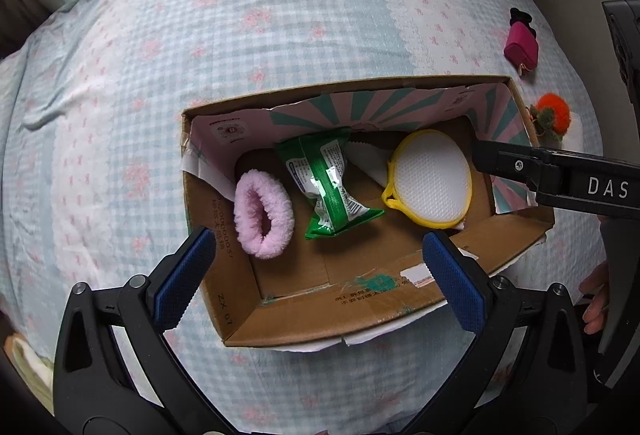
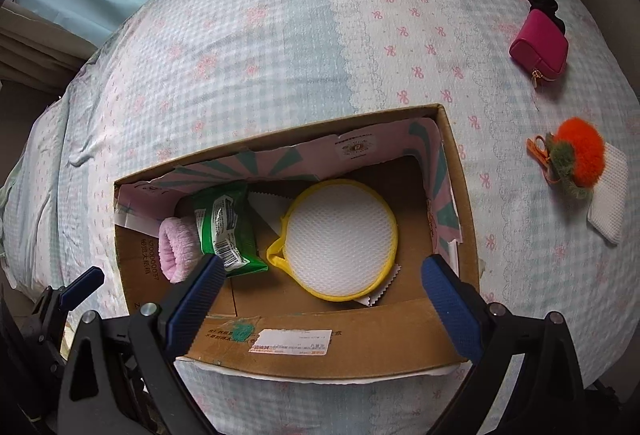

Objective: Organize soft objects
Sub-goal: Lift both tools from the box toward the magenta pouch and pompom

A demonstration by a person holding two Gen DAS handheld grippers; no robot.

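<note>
An open cardboard box (image 1: 320,319) (image 2: 360,335) lies on the bed. Inside it lie a pink fluffy scrunchie (image 1: 262,215) (image 2: 176,251), a green wipes packet (image 1: 328,183) (image 2: 226,231) and a round white mesh pad with a yellow rim (image 1: 430,179) (image 2: 342,239). My left gripper (image 1: 318,249) hangs open above the box's near side, with nothing between its blue pads. My right gripper (image 2: 324,269) is open over the mesh pad and holds nothing. One finger of the right gripper (image 1: 520,165) reaches in over the box's right end.
On the checked bedspread (image 2: 280,55) right of the box lie a magenta zip pouch (image 2: 540,47) with a black clip (image 2: 542,5) behind it, an orange pom-pom charm (image 2: 580,155) and a white pad (image 2: 610,195). A person's hand (image 1: 596,295) shows at the right edge.
</note>
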